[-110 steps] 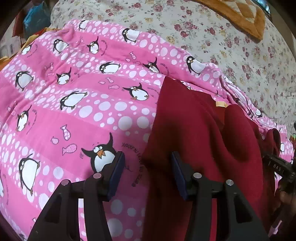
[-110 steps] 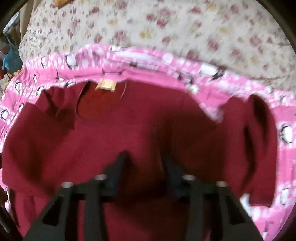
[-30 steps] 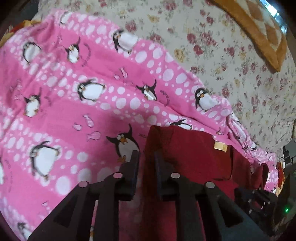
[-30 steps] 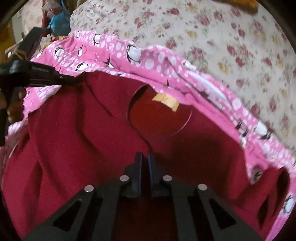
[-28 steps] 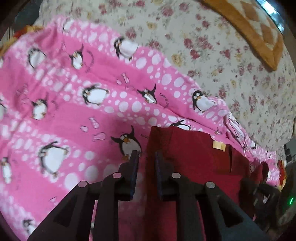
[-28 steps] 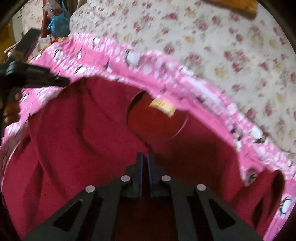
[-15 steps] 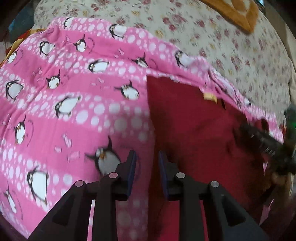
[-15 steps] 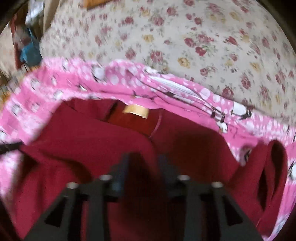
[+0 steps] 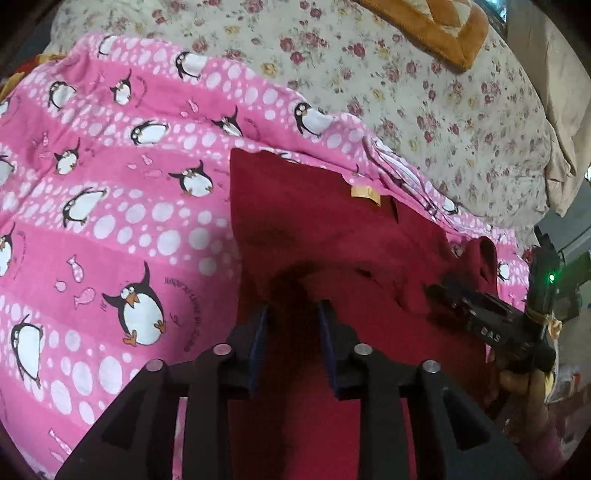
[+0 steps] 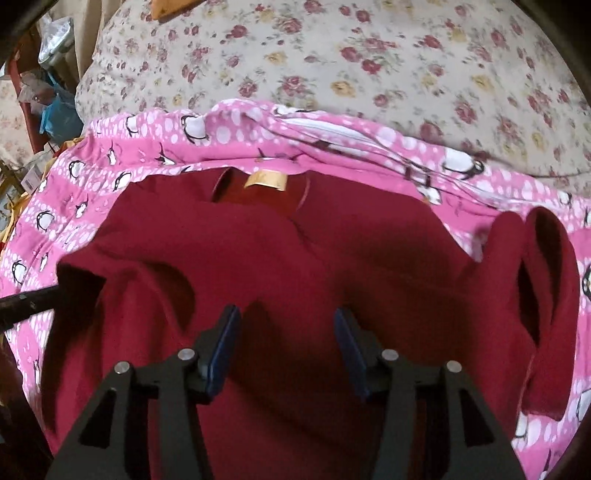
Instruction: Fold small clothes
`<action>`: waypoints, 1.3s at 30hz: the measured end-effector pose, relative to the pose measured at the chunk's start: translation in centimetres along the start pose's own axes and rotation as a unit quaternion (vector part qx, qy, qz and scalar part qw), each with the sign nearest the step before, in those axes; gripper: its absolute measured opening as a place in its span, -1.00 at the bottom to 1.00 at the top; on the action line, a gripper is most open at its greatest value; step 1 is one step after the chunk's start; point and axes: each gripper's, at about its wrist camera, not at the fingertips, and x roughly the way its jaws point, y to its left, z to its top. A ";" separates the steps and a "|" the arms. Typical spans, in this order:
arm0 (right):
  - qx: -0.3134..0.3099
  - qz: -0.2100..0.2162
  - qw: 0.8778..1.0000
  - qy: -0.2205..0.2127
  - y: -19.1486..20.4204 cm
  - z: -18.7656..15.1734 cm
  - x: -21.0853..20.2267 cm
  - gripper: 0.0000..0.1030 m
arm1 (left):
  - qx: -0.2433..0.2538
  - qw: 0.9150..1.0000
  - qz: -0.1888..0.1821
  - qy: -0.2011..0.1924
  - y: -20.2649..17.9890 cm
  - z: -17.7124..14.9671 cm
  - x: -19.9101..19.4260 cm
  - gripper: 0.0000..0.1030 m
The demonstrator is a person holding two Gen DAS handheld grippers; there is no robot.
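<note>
A dark red shirt [image 9: 332, 229] lies on a pink penguin blanket [image 9: 110, 206], its left side folded over the middle, its tan neck label [image 9: 365, 193] at the far edge. My left gripper [image 9: 293, 325] hovers over the folded left part, jaws open with nothing between them. In the right wrist view the shirt [image 10: 332, 251] fills the frame, label [image 10: 266, 181] at the top and the right sleeve [image 10: 532, 295] spread out to the right. My right gripper [image 10: 286, 336] is open wide and empty above the shirt's middle. The right gripper also shows in the left wrist view [image 9: 480, 317].
The blanket lies on a cream floral bedspread [image 9: 424, 92] with an orange quilted cushion [image 9: 436, 26] at the far side. Clutter and a blue bag [image 10: 59, 114] stand off the bed's left side. The left gripper's tip [image 10: 26, 302] shows at the left edge.
Both grippers held the shirt shut a second ago; both have since opened and let go. The shirt's left side now lies folded over, covering part of the neck opening.
</note>
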 end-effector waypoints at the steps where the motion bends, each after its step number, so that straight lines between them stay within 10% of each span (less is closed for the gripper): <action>1: 0.001 0.000 1.000 0.001 -0.1 -0.1 0.0 0.11 | -0.004 1.000 0.008 0.010 0.1 0.1 0.5 -0.83; 8: -0.001 0.007 1.000 0.003 -0.1 -0.5 -0.6 0.22 | 0.009 1.000 -0.010 -0.017 -0.7 -0.4 -2.5 -0.81; 15: 0.018 0.012 1.000 0.003 -0.4 -0.5 -0.9 0.24 | 0.035 0.995 0.088 0.012 -1.2 -0.3 1.8 -0.79; 20: 0.013 0.003 1.000 0.003 -0.8 -0.5 -1.7 0.24 | -0.008 0.991 0.124 -0.049 1.8 0.7 2.4 -0.80; 31: 0.093 -0.054 0.992 -0.063 -8.1 0.2 -7.0 0.25 | -0.085 0.990 0.091 -0.062 5.9 -1.5 1.3 -0.93; 39: 0.029 -0.099 0.995 0.004 -6.4 0.1 -3.8 0.04 | -0.082 0.989 0.099 -0.070 5.7 -1.7 1.6 -0.93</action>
